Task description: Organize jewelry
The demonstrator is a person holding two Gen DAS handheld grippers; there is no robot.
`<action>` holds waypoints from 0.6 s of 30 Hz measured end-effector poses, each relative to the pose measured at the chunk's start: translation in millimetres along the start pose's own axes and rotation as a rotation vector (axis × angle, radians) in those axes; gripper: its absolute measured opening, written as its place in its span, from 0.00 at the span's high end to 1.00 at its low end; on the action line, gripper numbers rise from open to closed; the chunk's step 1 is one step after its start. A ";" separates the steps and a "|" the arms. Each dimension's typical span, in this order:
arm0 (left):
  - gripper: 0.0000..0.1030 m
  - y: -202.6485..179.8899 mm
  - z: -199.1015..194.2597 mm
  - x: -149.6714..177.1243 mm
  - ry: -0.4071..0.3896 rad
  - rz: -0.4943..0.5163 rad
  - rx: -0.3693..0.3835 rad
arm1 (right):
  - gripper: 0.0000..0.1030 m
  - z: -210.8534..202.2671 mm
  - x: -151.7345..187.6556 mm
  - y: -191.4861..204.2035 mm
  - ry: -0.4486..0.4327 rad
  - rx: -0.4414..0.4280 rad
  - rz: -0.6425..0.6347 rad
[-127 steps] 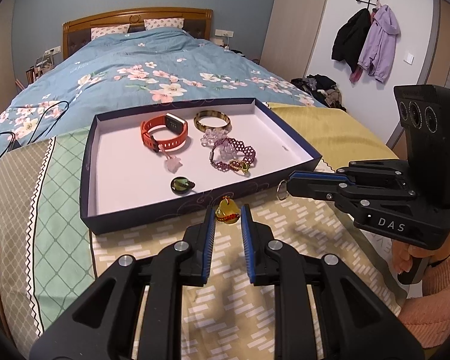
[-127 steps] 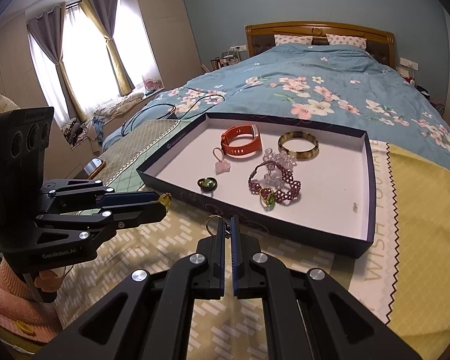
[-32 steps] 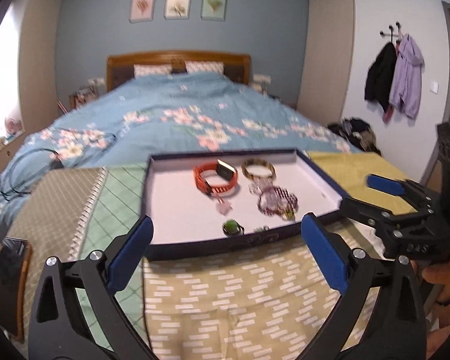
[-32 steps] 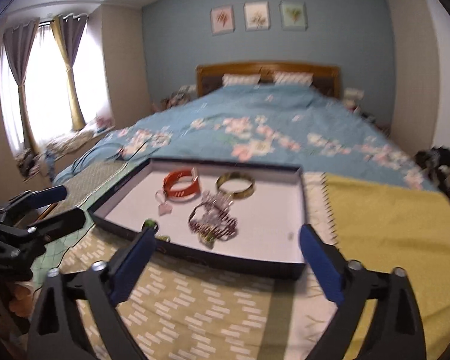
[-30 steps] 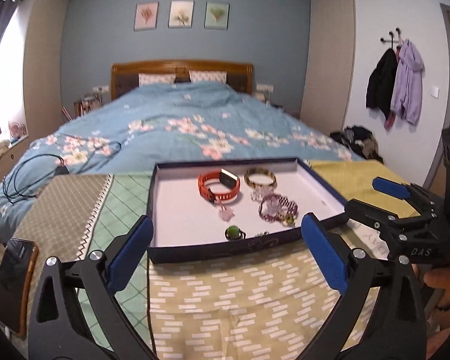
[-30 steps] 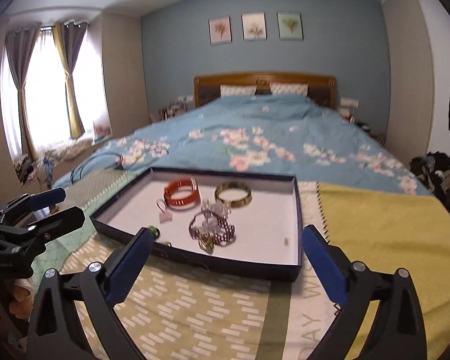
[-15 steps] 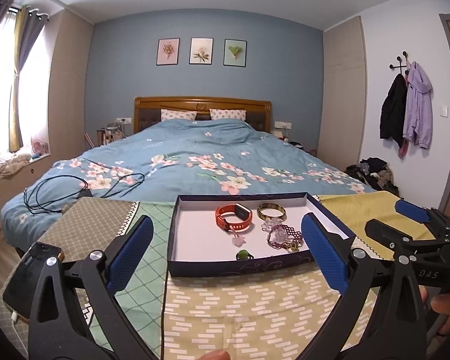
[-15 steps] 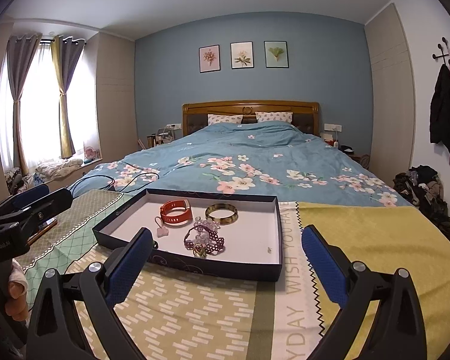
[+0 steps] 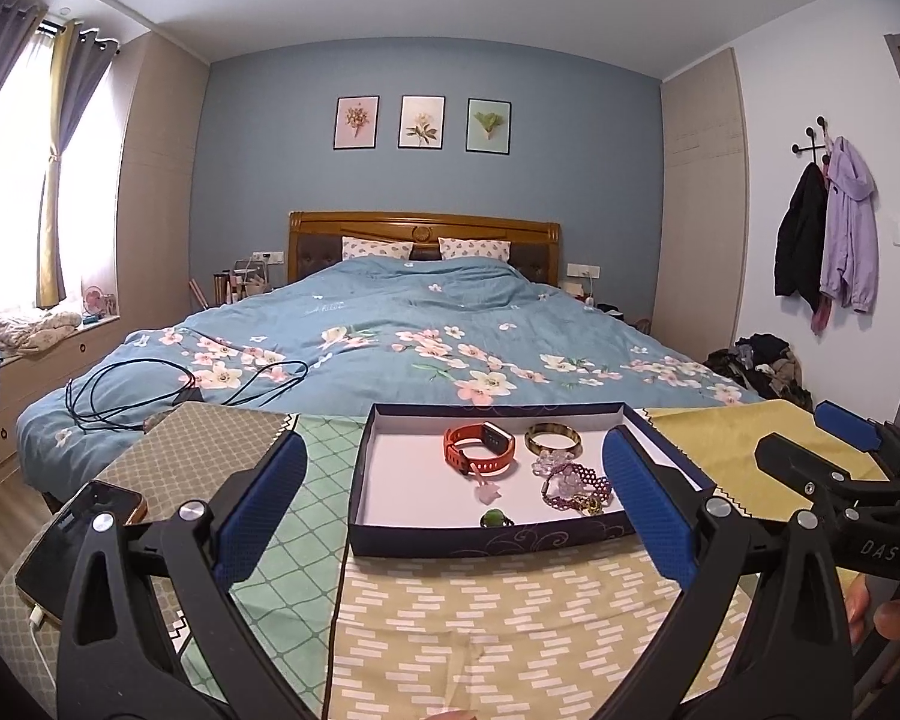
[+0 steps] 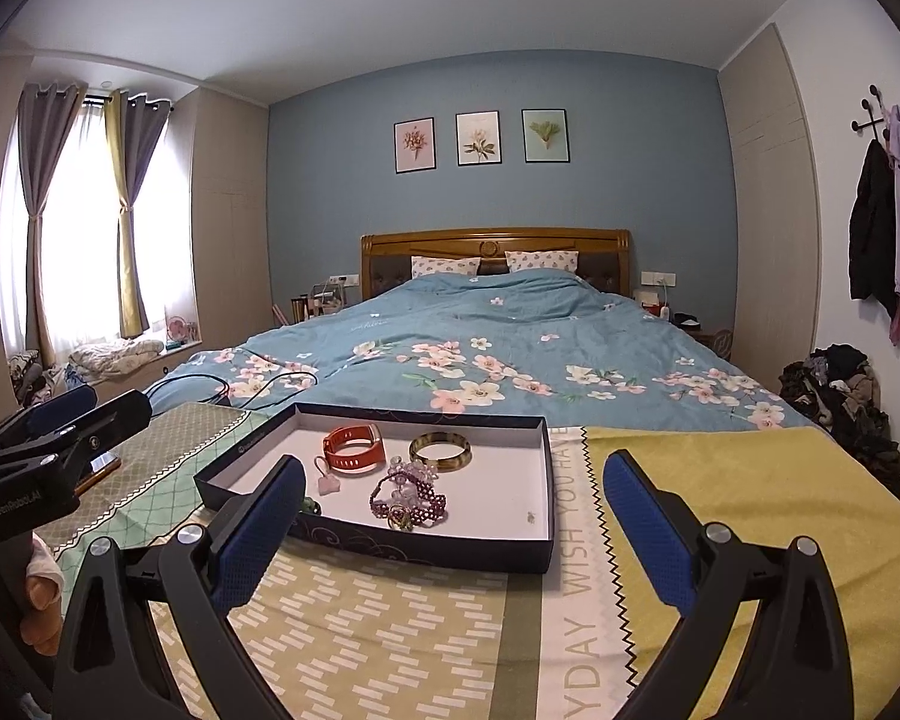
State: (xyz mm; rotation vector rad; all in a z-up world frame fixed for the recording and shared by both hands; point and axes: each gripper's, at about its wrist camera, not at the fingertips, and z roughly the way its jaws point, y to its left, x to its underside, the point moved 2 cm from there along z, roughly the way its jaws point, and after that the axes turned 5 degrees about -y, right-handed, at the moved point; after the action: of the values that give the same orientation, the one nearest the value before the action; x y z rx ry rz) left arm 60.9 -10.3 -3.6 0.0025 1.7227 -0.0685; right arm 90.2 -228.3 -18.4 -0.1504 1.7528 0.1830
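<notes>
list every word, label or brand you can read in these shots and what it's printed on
"DAS" – on the body of the right gripper, seen from the left wrist.
"GenRobot.AI" – on the body of the left gripper, seen from the right wrist.
"WISH YOU HAVE" and "YDAY", cut off – along the white strip of the yellow cloth.
Small print on the tray's left wall and on the blue duvet: too small to read.

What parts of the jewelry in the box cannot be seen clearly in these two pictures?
- Green stone: in the right wrist view, partly behind the right gripper finger and the box wall.
- Purple bead bracelet: in the left wrist view, its right end is behind the left gripper finger.
- Tiny speck on the box floor: too small to identify.
- Yellow pendant and key ring: not distinguishable in either view.
</notes>
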 end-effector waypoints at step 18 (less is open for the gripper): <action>0.06 -5.1 -18.0 -9.0 -0.028 -0.001 0.008 | 0.07 -15.0 -7.0 0.6 -0.028 -0.002 -0.004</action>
State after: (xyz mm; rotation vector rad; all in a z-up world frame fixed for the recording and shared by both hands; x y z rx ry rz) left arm 44.2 -14.1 8.2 0.0066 1.6948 -0.0758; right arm 77.0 -230.7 -8.7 -0.1523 1.7246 0.1836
